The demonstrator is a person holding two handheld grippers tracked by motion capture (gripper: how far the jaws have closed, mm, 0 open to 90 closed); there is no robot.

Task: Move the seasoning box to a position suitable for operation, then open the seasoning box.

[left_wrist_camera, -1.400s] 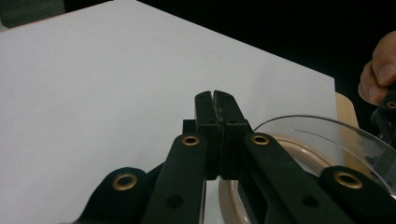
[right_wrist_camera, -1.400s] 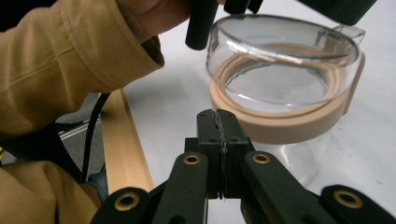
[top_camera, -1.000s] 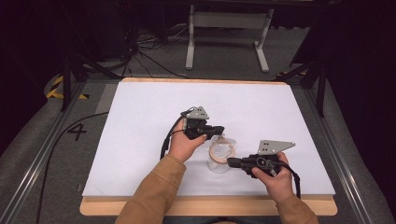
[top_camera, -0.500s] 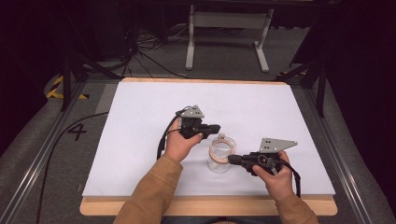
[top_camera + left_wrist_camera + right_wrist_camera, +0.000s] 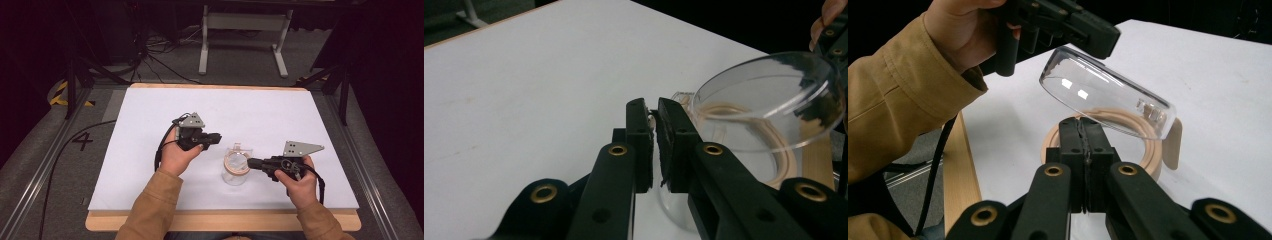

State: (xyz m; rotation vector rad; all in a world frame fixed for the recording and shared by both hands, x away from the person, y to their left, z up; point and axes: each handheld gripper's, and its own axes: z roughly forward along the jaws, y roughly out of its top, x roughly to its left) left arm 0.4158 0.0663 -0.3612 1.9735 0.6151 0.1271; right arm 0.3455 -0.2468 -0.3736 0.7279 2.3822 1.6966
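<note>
My right gripper (image 5: 251, 162) is pinched shut on the rim of a clear jar (image 5: 235, 170) sitting near the front middle of the white table (image 5: 300, 115); my left gripper (image 5: 216, 136), just up-left of it, has jaws nearly closed on a thin edge, probably the clear lid (image 5: 1105, 97) that hangs tilted over the jar's tan-ringed mouth, though I can't confirm contact. Both look light, rigid, slick and crackable, so I'd grip rims only, gently, and steady the jar by its wall.

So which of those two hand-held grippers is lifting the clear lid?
The left hand-held gripper: its jaws pinch the tilted clear lid's edge and hold it up. The right hand-held gripper clamps the jar's rim below.
</note>
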